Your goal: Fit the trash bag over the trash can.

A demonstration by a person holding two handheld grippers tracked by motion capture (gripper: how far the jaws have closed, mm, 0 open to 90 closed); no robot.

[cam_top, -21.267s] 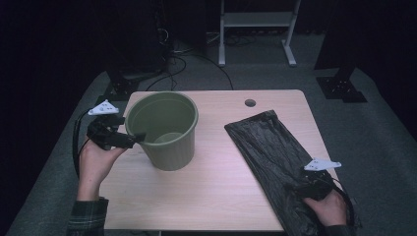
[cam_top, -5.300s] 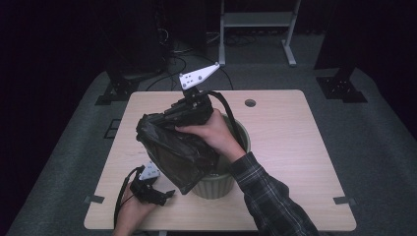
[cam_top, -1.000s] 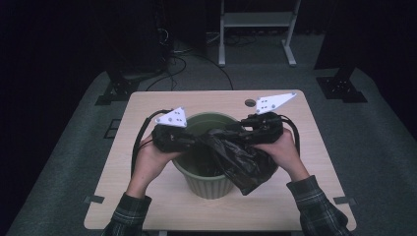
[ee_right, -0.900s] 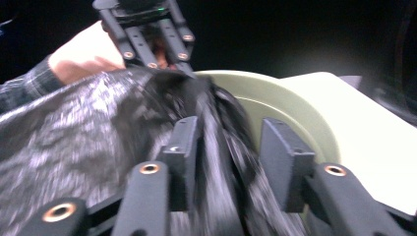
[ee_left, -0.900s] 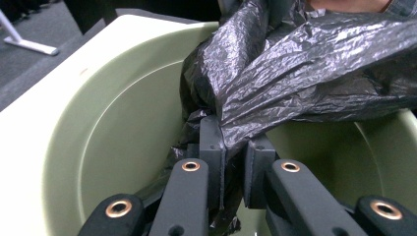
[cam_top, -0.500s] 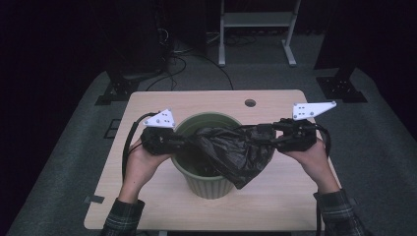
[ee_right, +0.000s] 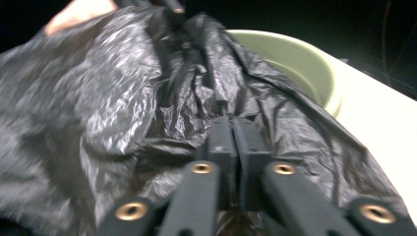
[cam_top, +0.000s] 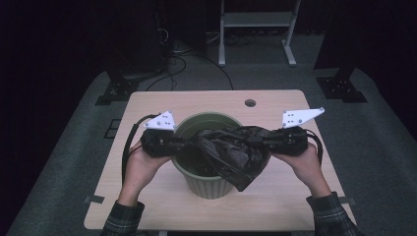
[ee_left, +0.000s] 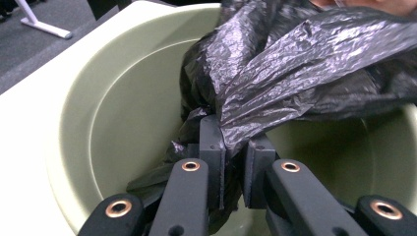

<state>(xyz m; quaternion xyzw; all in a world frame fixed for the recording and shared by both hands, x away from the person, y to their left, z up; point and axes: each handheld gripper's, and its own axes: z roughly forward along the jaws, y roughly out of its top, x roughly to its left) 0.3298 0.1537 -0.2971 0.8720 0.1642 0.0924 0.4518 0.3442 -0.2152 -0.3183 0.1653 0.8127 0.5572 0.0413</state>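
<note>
A pale green bin (cam_top: 206,184) stands mid-table. A black plastic bag (cam_top: 231,157) is stretched across its mouth between the two grippers, sagging partly inside and partly over the front rim. My left gripper (cam_top: 189,145) is at the bin's left rim, shut on the bag's edge. In the left gripper view the pads (ee_left: 212,147) pinch crinkled bag film (ee_left: 305,64) above the bin's inside wall (ee_left: 113,113). My right gripper (cam_top: 252,140) is at the right rim. Its jaws (ee_right: 235,142) have just been closing and now press together on the bag (ee_right: 98,108), with the bin rim (ee_right: 300,54) behind.
The wooden table (cam_top: 162,206) has a cable hole (cam_top: 250,103) near its far edge. On the dark floor behind are a white stand (cam_top: 255,29), cables (cam_top: 177,59) and black stand feet (cam_top: 118,91). Bare tabletop lies on both sides of the bin.
The right hand moved out to the right, drawing the bag wider across the bin's mouth. The left hand stayed near the left rim.
</note>
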